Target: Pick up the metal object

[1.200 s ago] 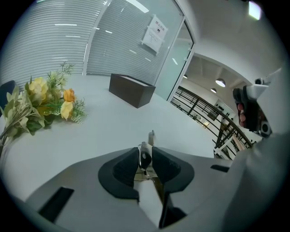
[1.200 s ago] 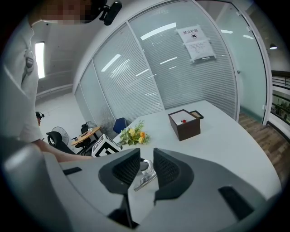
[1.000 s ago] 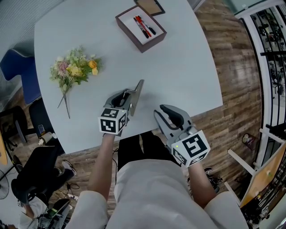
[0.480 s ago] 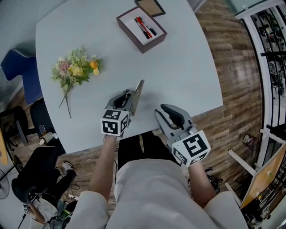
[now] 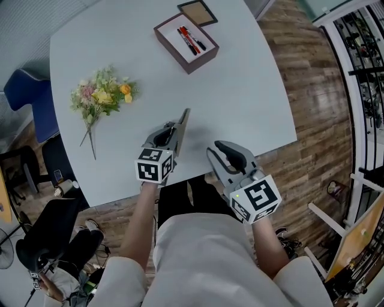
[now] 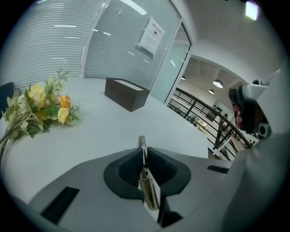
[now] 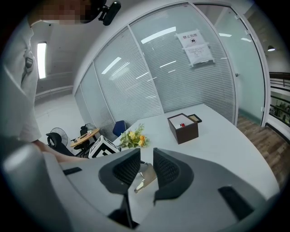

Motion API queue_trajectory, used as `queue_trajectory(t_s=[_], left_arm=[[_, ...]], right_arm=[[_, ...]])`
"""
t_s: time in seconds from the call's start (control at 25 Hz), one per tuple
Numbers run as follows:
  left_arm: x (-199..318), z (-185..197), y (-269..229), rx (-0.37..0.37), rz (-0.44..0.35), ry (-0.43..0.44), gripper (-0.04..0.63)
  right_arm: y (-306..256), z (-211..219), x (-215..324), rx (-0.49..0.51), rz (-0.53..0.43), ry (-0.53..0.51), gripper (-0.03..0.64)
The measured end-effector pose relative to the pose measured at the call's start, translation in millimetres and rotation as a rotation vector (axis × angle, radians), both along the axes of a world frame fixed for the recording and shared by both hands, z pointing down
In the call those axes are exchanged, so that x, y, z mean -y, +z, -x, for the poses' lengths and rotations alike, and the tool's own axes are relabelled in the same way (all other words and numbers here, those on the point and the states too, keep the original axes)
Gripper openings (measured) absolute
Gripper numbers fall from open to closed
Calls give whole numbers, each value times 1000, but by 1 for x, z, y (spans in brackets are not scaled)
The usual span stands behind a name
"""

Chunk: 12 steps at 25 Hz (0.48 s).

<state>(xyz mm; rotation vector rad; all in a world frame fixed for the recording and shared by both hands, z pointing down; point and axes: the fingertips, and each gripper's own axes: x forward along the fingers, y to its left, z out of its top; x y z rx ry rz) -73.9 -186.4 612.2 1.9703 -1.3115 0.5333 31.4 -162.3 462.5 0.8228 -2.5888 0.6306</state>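
The metal object (image 5: 182, 125) is a thin flat plate standing on edge on the white table (image 5: 246, 90), near its front edge. My left gripper (image 5: 172, 132) is around its near end, and its jaws are closing, with both pads against the plate's faces. In the left gripper view the plate (image 6: 149, 192) fills the narrow slot of the left gripper (image 6: 142, 159) and pokes out ahead. My right gripper (image 5: 220, 150) hovers just right of the plate, open, nothing between its jaws. The right gripper view looks past the right gripper (image 7: 146, 166) at the plate (image 7: 147, 177).
A bunch of flowers (image 5: 101, 94) lies at the table's left. A dark box with pens (image 5: 186, 41) and a small picture frame (image 5: 197, 11) stand at the back. A blue chair (image 5: 27, 102) is off the left edge. Wooden floor lies to the right.
The left gripper's jaws have narrowed onto the metal plate. Both grippers stay in about the same place.
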Motion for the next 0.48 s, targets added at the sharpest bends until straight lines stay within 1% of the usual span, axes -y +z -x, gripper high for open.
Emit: queue_trajectory(t_s=[0.32, 0.48], left_arm=[[-3, -11, -6, -66, -6, -12, 26], [-7, -13, -7, -70, -1, -16, 25]], right_arm=[[-5, -13, -5, 10, -14, 10, 92], [-5, -17, -8, 11, -14, 12, 92]])
